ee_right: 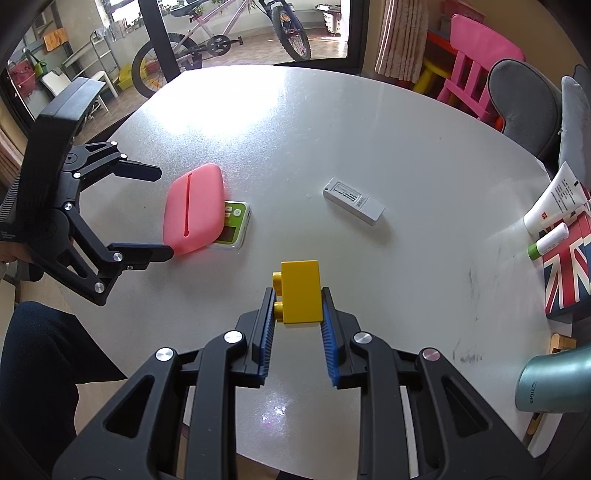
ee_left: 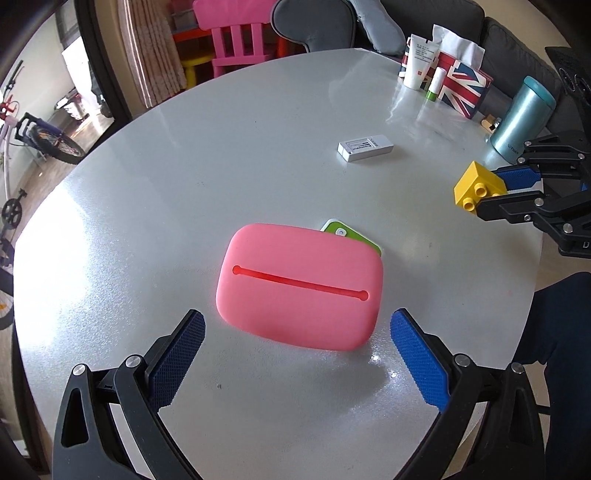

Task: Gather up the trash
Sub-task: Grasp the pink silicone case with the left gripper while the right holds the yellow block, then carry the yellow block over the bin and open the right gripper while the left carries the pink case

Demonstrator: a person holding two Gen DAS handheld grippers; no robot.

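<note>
A pink soft pouch (ee_left: 299, 291) with a long slit lies on the round grey table (ee_left: 184, 166), partly covering a green and white device (ee_left: 347, 236). My left gripper (ee_left: 297, 325) is open, its blue pads (ee_left: 184, 354) standing either side of the pouch's near end without touching it. From the right wrist view, the left gripper (ee_right: 166, 213) straddles the pouch (ee_right: 194, 210). My right gripper (ee_right: 297, 295) is shut on a yellow toy brick (ee_right: 300, 291), held just above the table. A small white box (ee_right: 354, 201) lies further out.
A Union Jack tissue box (ee_left: 463, 86), a white tube (ee_left: 419, 61) and a teal flask (ee_left: 522, 114) stand at the table's far right edge. A pink chair (ee_left: 240, 33) and grey seat are beyond the table. A person's dark-clothed leg (ee_right: 44, 350) is at the near edge.
</note>
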